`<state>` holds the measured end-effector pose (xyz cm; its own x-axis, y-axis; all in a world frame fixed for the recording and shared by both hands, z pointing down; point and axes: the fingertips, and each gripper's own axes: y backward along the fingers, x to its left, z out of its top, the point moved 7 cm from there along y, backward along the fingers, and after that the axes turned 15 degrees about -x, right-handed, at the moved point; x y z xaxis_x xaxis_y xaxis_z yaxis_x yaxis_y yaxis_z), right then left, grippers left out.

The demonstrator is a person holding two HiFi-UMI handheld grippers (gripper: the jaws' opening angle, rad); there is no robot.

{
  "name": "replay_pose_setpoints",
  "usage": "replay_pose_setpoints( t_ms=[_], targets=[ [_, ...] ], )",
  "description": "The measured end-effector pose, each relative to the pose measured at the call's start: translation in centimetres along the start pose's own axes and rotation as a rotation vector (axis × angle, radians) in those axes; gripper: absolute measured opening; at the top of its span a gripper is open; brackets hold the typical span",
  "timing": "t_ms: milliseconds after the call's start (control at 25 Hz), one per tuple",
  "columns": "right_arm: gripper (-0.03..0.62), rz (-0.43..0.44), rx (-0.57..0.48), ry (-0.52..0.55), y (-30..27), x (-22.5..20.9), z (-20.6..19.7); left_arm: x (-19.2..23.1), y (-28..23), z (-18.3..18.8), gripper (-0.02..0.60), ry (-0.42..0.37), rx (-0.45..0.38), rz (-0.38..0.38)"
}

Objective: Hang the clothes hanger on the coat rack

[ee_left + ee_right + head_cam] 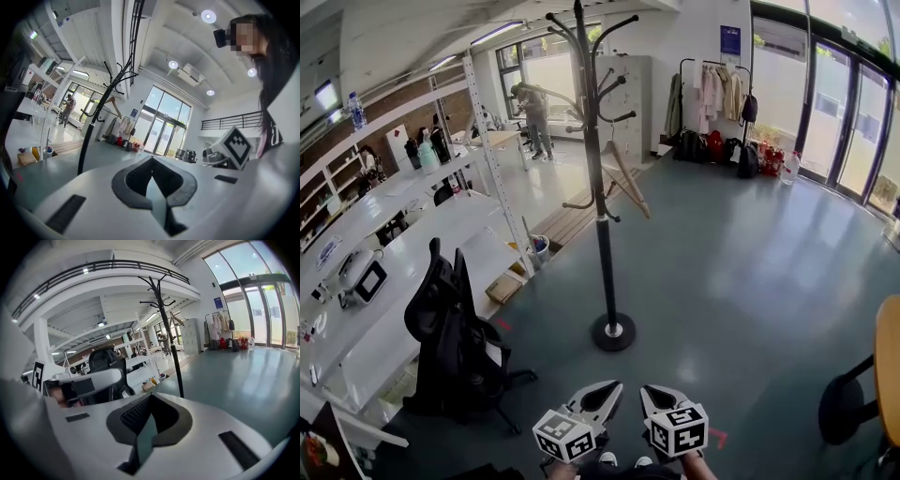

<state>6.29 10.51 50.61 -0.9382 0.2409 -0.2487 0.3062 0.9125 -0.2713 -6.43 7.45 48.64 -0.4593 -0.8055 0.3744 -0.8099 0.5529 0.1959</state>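
Observation:
A tall black coat rack (598, 169) stands on its round base in the middle of the grey floor, a few steps ahead of me. A wooden clothes hanger (633, 192) hangs from one of its arms, partway up the pole. The rack (93, 126) and hanger (112, 104) also show far off in the left gripper view, and the rack (171, 333) in the right gripper view. My left gripper (609, 389) and right gripper (652, 394) sit side by side at the bottom of the head view, well short of the rack. Both are shut with nothing between the jaws.
A black office chair (450, 328) stands close at my left, beside long white shelving and desks (412, 234). A clothes rail with garments and bags (717, 94) is at the back. Glass doors (853, 122) line the right. A wooden table edge (889, 366) and stool are at right.

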Motion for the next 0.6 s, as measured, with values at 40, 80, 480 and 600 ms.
replay_pose_setpoints(
  t_ms=[40, 80, 480, 600],
  targets=[
    [0.009, 0.002, 0.001, -0.001, 0.2, -0.1, 0.0, -0.1, 0.0, -0.1, 0.0, -0.001, 0.001, 0.005],
    [0.009, 0.004, 0.002, -0.002, 0.3, -0.3, -0.1, -0.3, 0.1, -0.2, -0.001, -0.001, 0.002, 0.01],
    [0.009, 0.025, 0.002, -0.007, 0.7, -0.9, -0.4, -1.1, 0.2, -0.8, 0.0, -0.013, 0.005, 0.034],
    [0.009, 0.032, 0.004, -0.005, 0.7, -1.0, -0.3, -1.2, 0.1, -0.8, 0.0, -0.015, 0.007, 0.036]
  ],
)
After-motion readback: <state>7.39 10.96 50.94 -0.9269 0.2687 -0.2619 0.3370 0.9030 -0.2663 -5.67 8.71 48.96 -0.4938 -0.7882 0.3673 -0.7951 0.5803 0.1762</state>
